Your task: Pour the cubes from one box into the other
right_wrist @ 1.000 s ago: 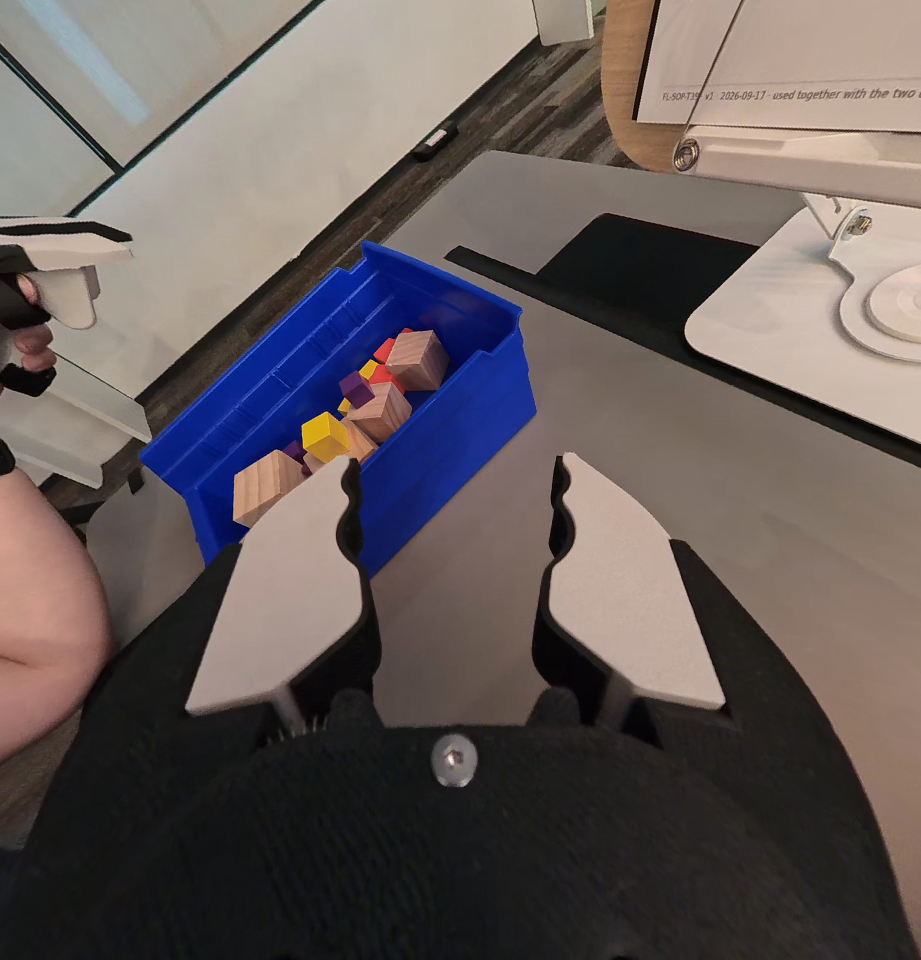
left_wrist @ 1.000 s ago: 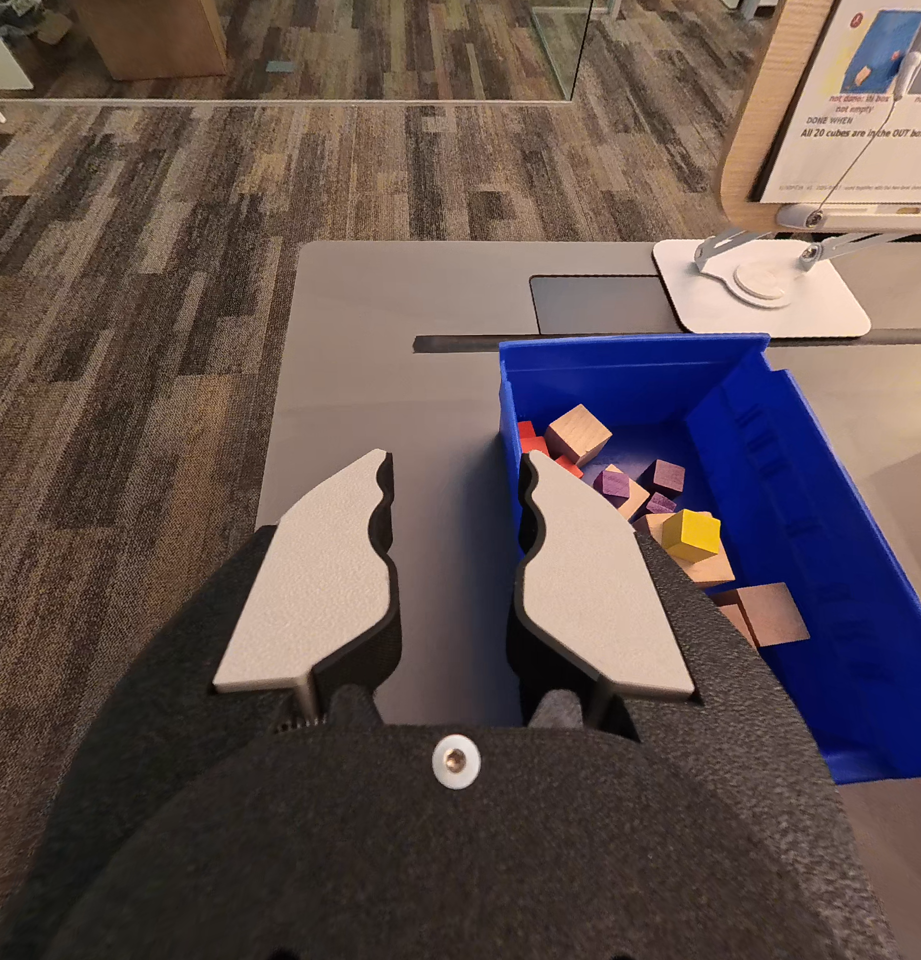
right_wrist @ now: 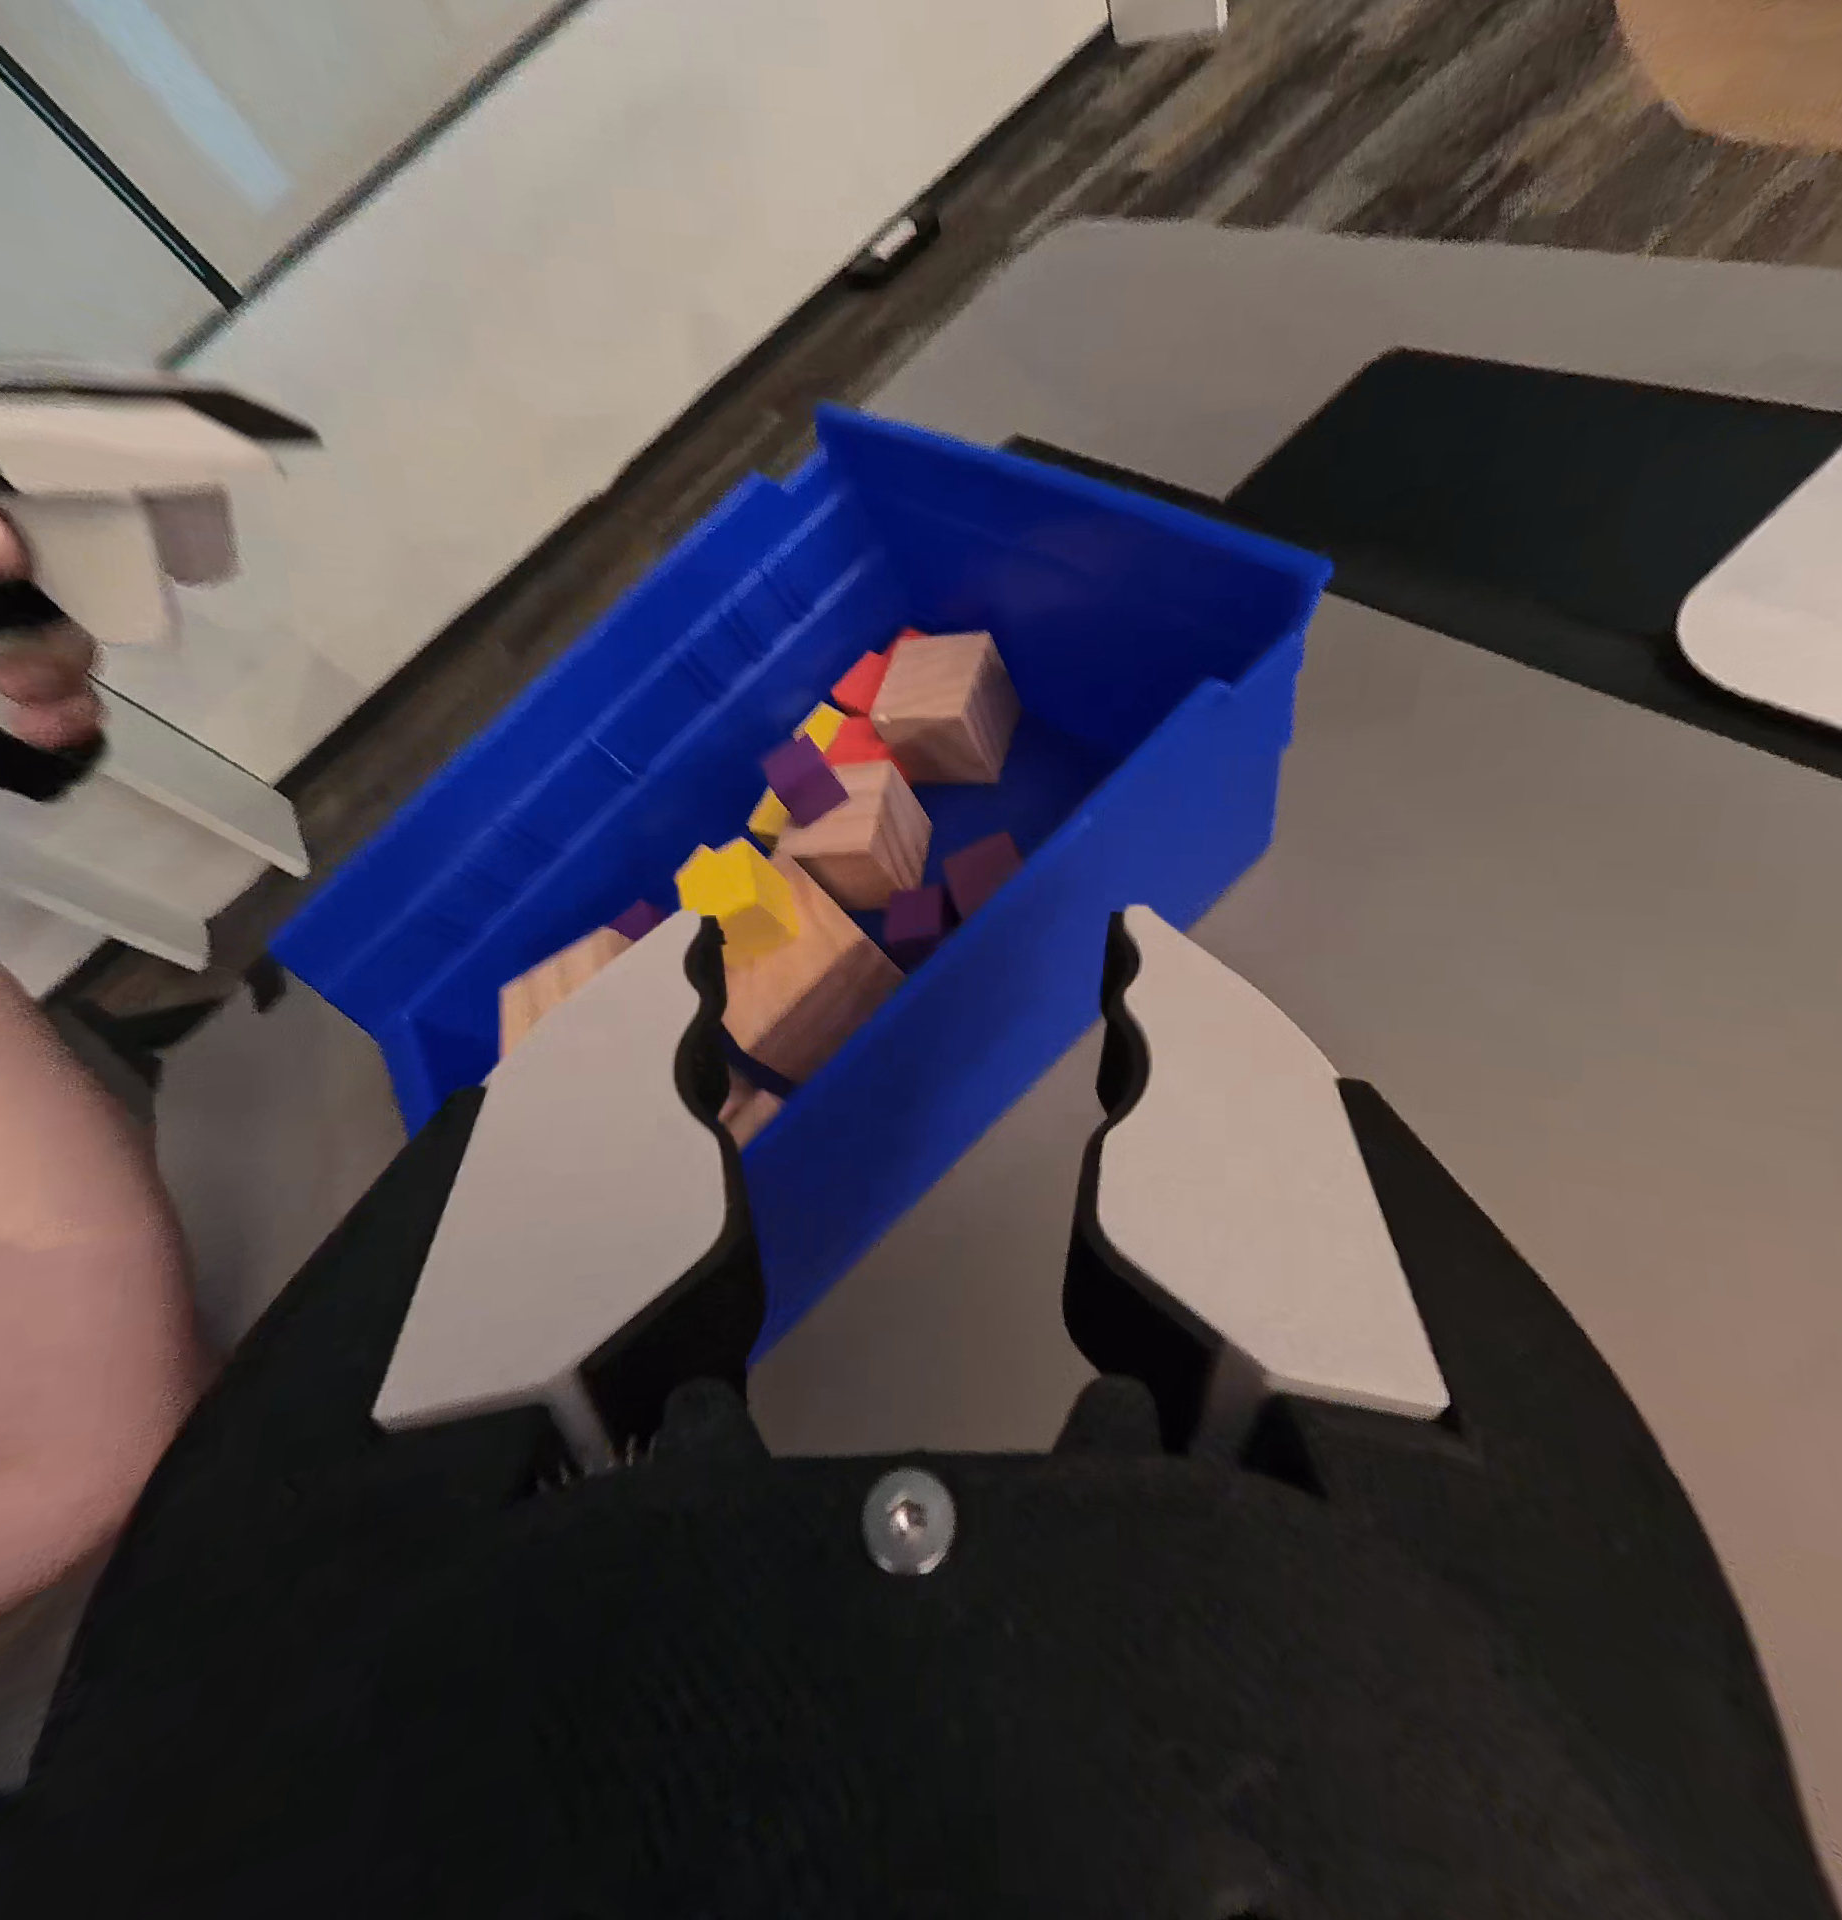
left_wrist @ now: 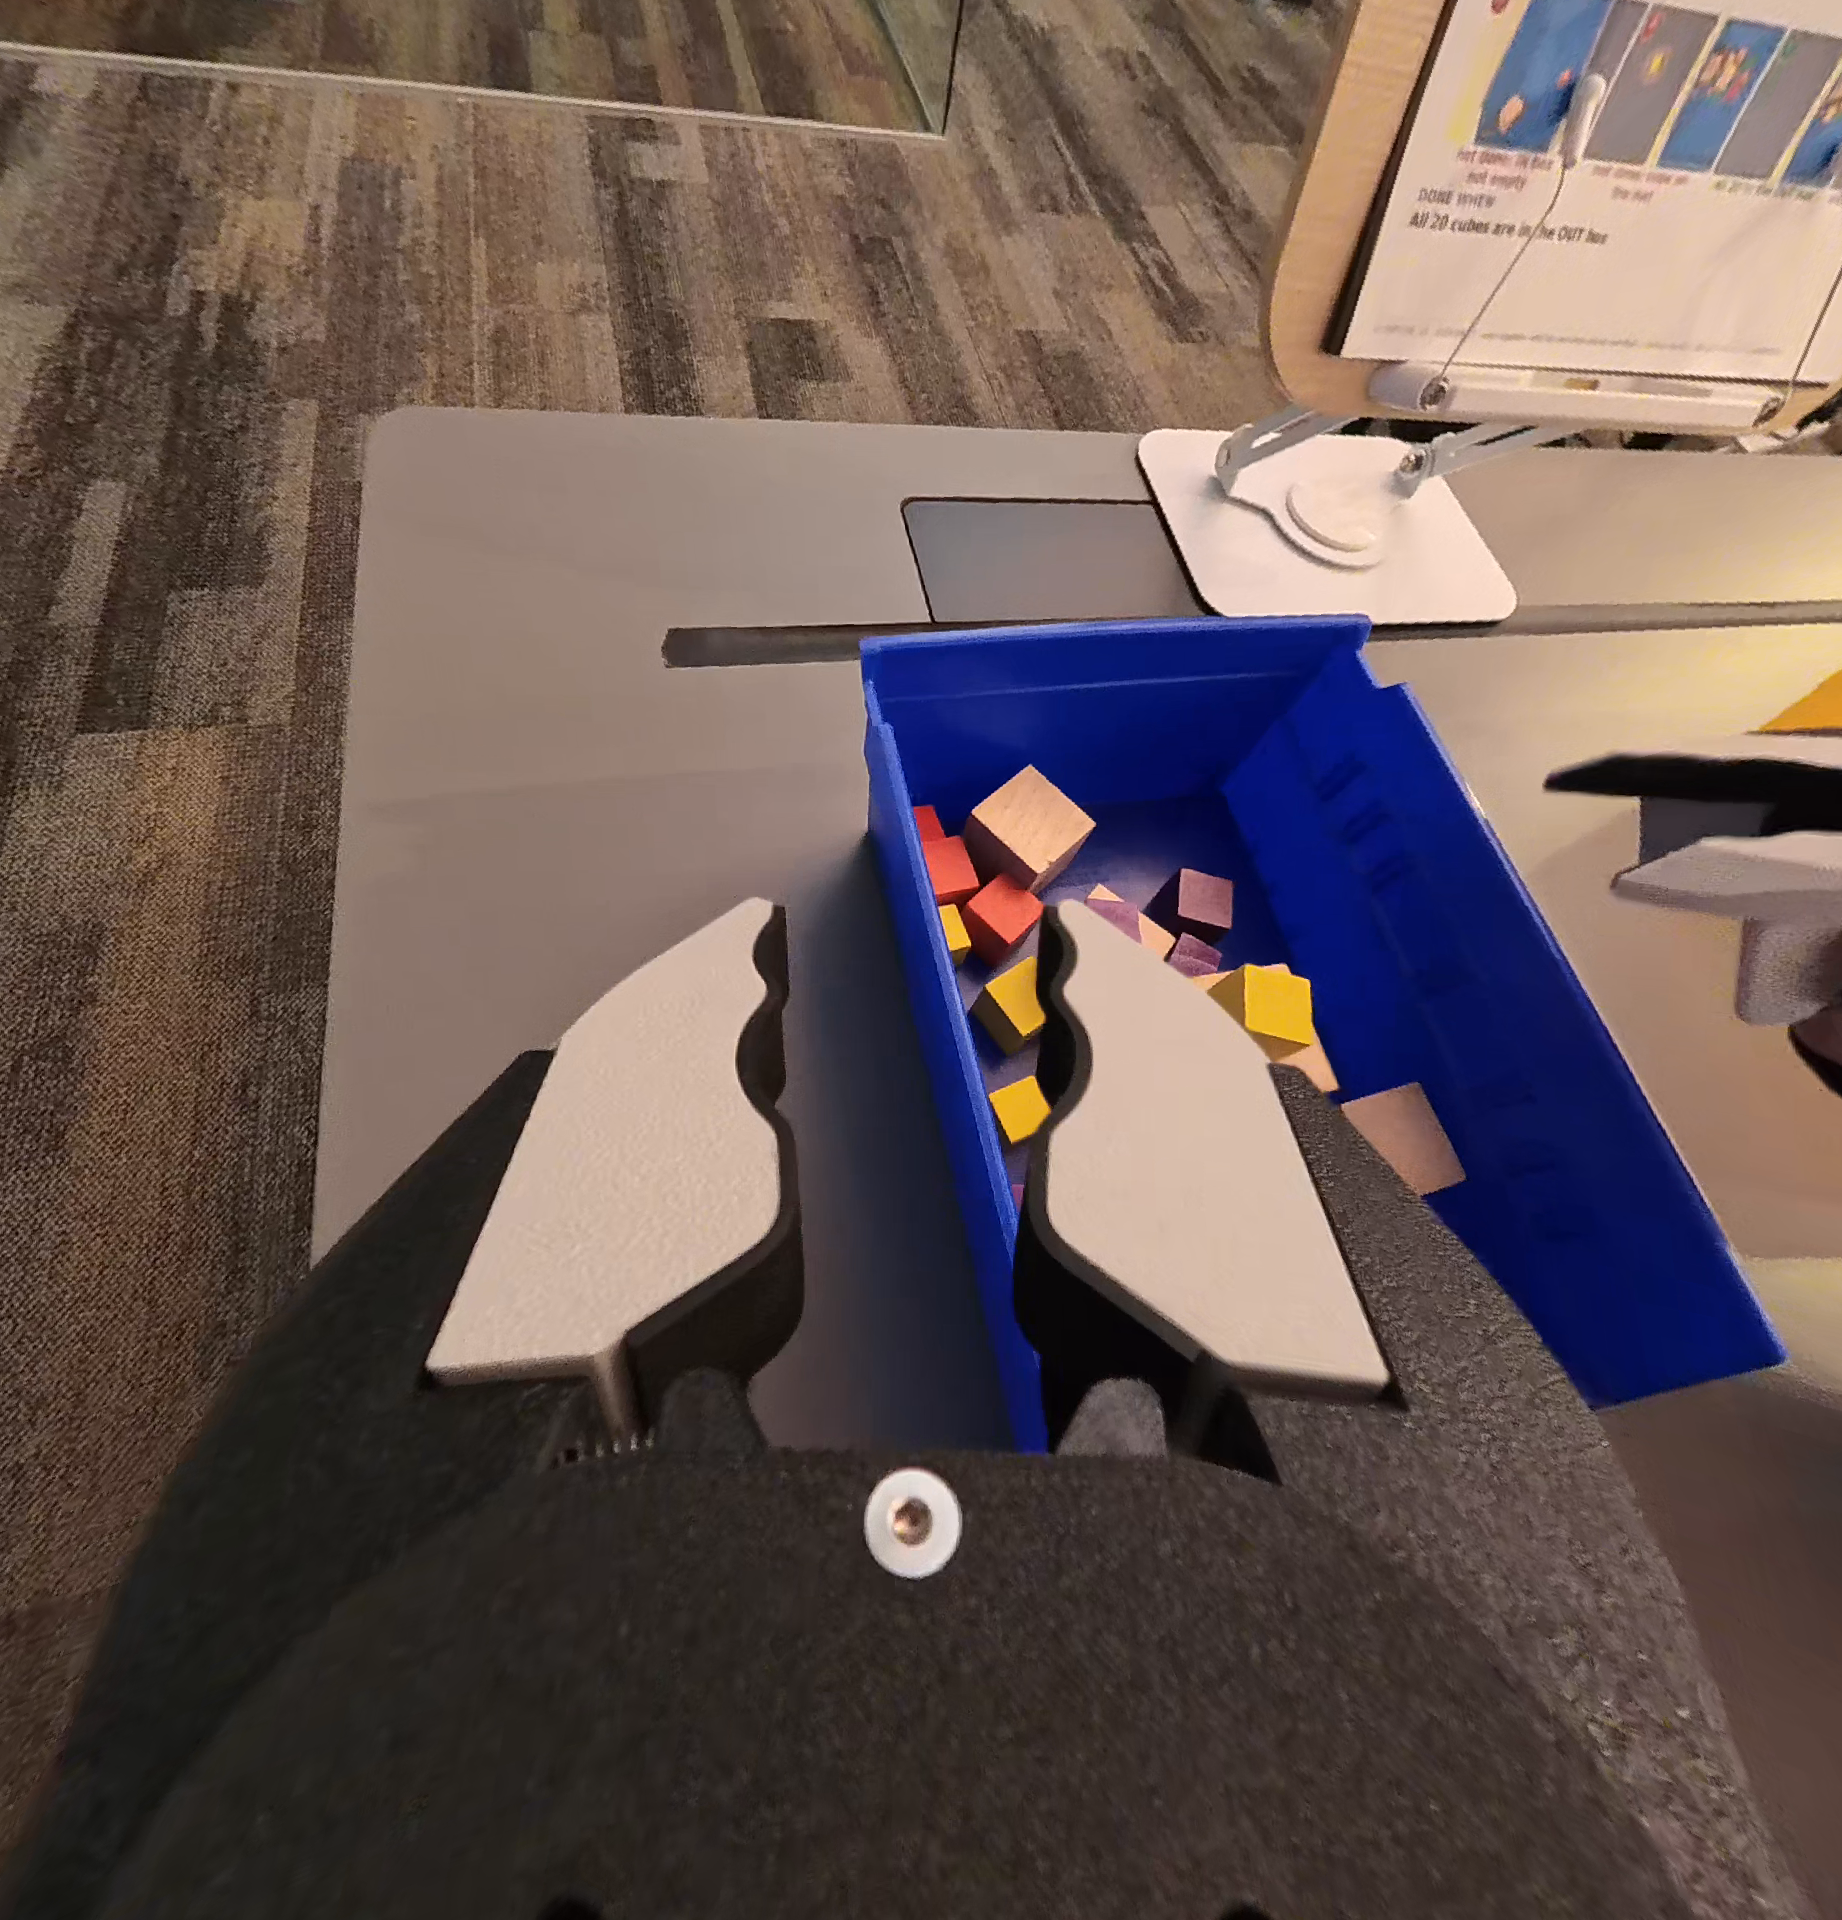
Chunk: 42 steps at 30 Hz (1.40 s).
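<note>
Both tongs stand open and hold nothing; the left tongs straddle the blue box's near long wall, one finger outside over the grey table, the other finger inside above the blocks, though whether either finger touches the wall I cannot tell; the right tongs straddle the opposite long wall in the same way, their left finger over the blocks and their right finger over bare table. The blue box sits upright on the table, open at the top; inside lies a loose heap of cubes in plain wood, red, yellow and purple, gathered toward the far end and along the left side. Beyond the box a white stand base rests on the table beside a dark inset panel, and above it a wooden board carries a printed sheet. Patterned carpet lies around the table; the right wrist view is somewhat blurred.
</note>
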Each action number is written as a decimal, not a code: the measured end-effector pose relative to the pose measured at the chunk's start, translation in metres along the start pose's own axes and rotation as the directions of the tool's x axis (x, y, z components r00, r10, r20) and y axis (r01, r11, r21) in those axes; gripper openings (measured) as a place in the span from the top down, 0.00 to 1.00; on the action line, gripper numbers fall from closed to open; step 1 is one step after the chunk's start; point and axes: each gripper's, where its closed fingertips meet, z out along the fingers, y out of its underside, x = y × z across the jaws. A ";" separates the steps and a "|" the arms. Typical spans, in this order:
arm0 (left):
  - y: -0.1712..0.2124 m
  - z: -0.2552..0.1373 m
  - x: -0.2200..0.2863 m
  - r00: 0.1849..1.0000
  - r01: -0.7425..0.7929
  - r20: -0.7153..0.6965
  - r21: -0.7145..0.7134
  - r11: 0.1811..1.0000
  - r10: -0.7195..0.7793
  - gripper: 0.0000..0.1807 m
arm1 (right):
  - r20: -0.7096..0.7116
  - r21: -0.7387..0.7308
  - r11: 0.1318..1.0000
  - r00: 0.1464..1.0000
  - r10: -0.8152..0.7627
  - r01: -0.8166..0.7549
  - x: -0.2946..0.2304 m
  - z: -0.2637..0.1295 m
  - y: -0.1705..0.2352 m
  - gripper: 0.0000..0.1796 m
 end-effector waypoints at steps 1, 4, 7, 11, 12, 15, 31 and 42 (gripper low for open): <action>0.002 0.002 0.000 1.000 -0.002 -0.006 -0.008 1.000 0.002 0.75 | 0.002 0.022 1.000 1.000 0.019 -0.019 -0.002 0.001 -0.005 0.61; 0.014 0.013 0.004 0.998 0.002 -0.064 -0.067 0.998 -0.007 0.75 | -0.030 0.043 0.997 0.997 0.064 -0.063 0.002 0.009 -0.016 0.61; 0.022 0.026 0.001 0.997 0.011 -0.069 -0.108 0.994 -0.018 0.75 | -0.078 -0.028 0.996 0.994 0.082 -0.085 0.006 0.021 -0.010 0.60; 0.038 0.045 0.003 0.998 -0.017 -0.066 -0.200 0.980 0.004 0.74 | -0.133 -0.118 0.989 0.988 0.078 -0.094 0.005 0.028 -0.003 0.57; 0.041 0.049 0.005 0.997 -0.023 -0.071 -0.213 0.977 0.008 0.74 | -0.150 -0.143 0.985 0.986 0.077 -0.099 0.006 0.030 -0.001 0.57; 0.046 0.055 0.006 0.997 -0.020 -0.072 -0.241 0.970 0.003 0.74 | -0.187 -0.213 0.969 0.979 0.084 -0.124 0.006 0.034 0.009 0.56; 0.085 0.083 0.004 0.997 -0.002 0.064 -0.472 0.881 0.036 0.80 | -0.400 -0.556 0.781 0.915 0.049 -0.284 0.020 0.052 0.067 0.73; 0.116 0.098 0.009 0.993 0.057 0.111 -0.676 0.735 0.025 0.96 | -0.444 -0.672 0.649 0.895 0.033 -0.357 0.013 0.045 0.082 0.84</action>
